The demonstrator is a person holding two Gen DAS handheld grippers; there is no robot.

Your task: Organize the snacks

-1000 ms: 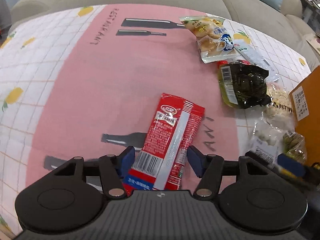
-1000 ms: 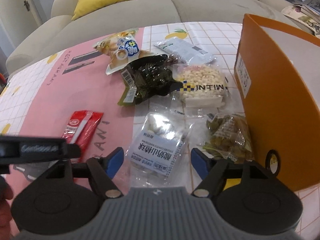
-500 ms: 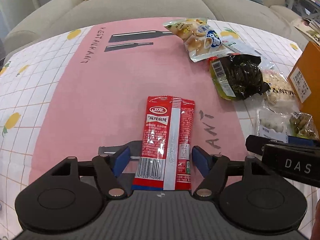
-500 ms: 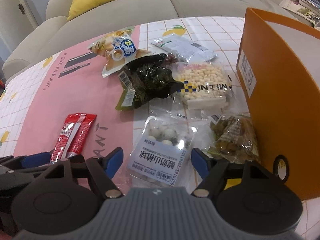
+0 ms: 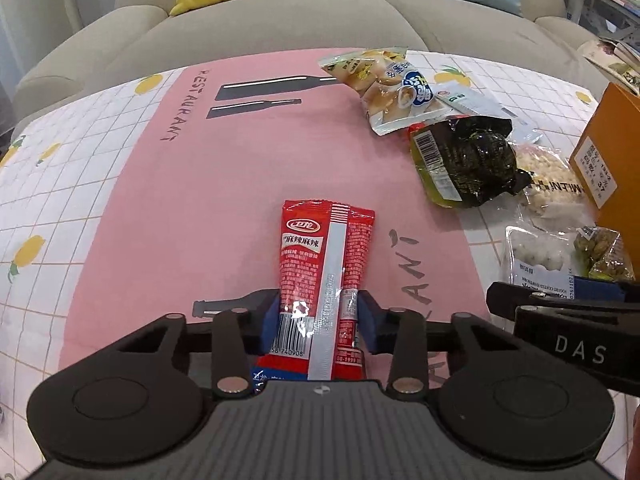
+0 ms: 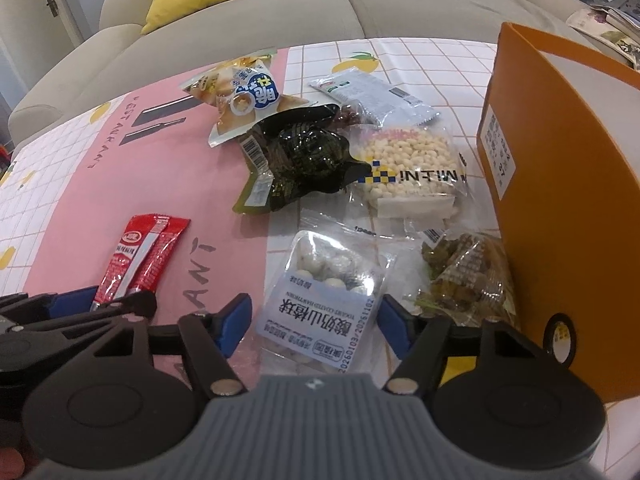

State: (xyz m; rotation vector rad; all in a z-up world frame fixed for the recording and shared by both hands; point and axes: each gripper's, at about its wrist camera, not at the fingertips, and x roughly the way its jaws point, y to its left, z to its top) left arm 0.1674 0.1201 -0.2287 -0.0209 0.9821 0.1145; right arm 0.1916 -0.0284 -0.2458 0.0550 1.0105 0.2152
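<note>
The left gripper [image 5: 319, 322], whose jaws have just been closing, clamps the near end of the red snack packet [image 5: 326, 264], its long axis running straight ahead on the surface, while the right gripper [image 6: 316, 320] stands apart astride the clear hawthorn-ball pack [image 6: 324, 300].

Left gripper [image 5: 319, 322] jaws just closing, blue pads now pressing both edges of the red snack packet [image 5: 322, 280], wide of it a moment earlier. Right gripper [image 6: 316, 322] jaws narrowing slightly around the clear hawthorn-ball pack [image 6: 320, 312], not touching.
</note>
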